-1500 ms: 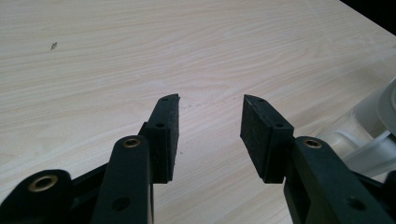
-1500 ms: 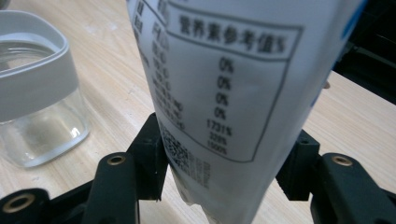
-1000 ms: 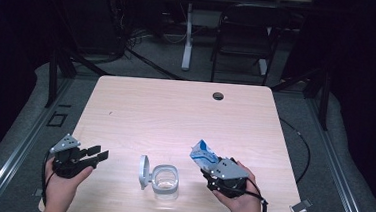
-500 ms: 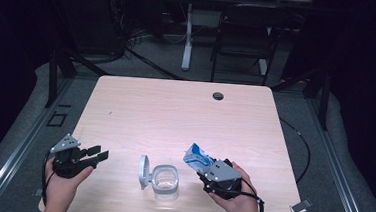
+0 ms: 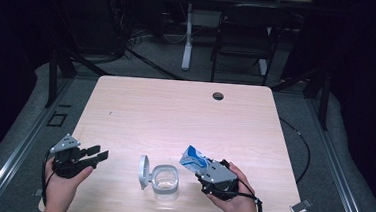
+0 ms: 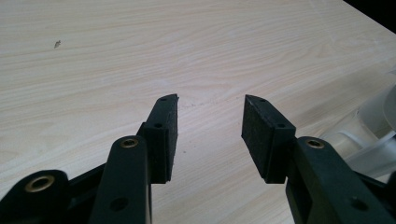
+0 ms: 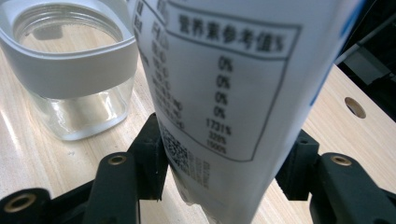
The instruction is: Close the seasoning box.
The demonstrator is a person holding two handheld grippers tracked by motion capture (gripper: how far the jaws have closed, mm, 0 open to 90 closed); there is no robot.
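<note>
A clear square jar point(image 5: 165, 180) with a grey rim stands near the table's front edge, its flip lid point(image 5: 143, 171) swung open to the left. My right gripper point(image 5: 202, 168) is shut on a blue and white packet point(image 5: 194, 159), held tilted just right of the jar. In the right gripper view the packet point(image 7: 233, 88) shows a printed nutrition table and sits between both pads, with the jar point(image 7: 70, 70) at upper left. My left gripper point(image 5: 98, 156) rests at the front left, open, with nothing between its pads point(image 6: 164, 133); bare wood lies ahead of it.
The wooden table point(image 5: 175, 115) has a round cable hole point(image 5: 218, 95) near its far edge. The jar's edge point(image 6: 369, 135) shows at the right of the left gripper view. A chair and desk legs stand on the dark floor beyond the table.
My right gripper has moved slightly left with the packet, closer to the jar. The left gripper has stayed in place.
</note>
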